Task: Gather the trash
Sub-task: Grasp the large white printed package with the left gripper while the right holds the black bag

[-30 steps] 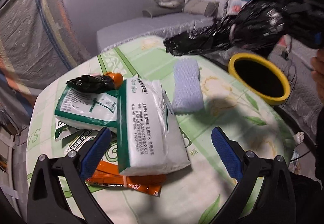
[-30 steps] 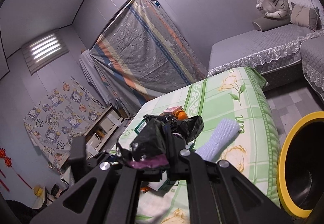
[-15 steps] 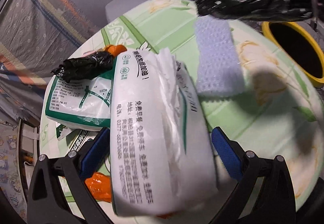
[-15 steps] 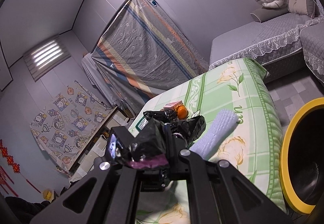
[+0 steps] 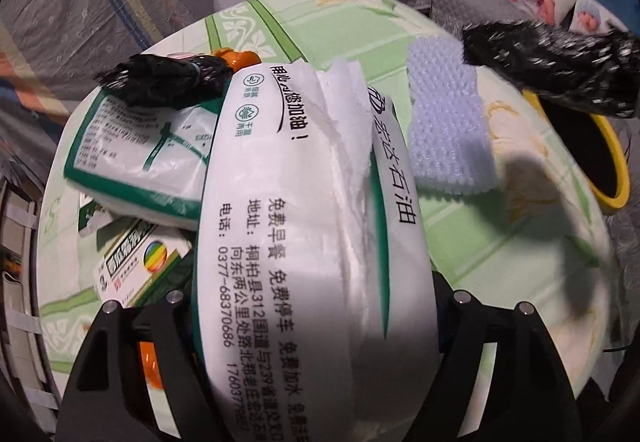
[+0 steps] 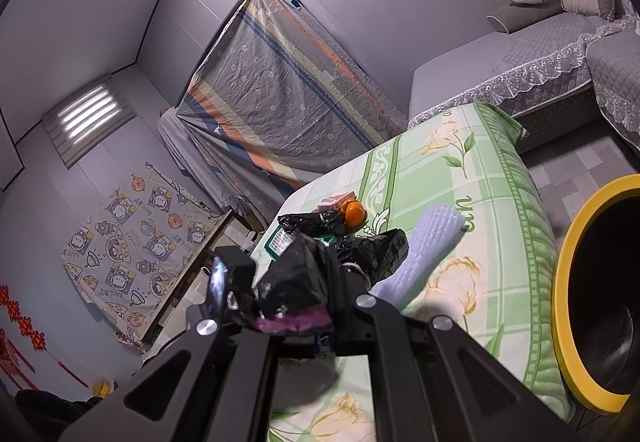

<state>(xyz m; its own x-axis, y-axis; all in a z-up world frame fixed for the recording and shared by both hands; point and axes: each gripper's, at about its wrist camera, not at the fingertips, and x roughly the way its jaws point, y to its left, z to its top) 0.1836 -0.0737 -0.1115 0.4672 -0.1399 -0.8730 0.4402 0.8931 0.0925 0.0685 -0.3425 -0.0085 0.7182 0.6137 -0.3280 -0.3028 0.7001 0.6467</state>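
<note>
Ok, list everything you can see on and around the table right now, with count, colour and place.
tissue pack: one, white-green, between left fingers
second pack: one, white-green, table left
black bag: one, on second pack
orange: one, behind that bag
medicine box: one, white, table front-left
foam net: one, pale lilac, table right
bin: one, yellow-rimmed, beside table
table: green floral cloth
left gripper: jaws just closing around tissue pack
right gripper: shut on black bag
</note>
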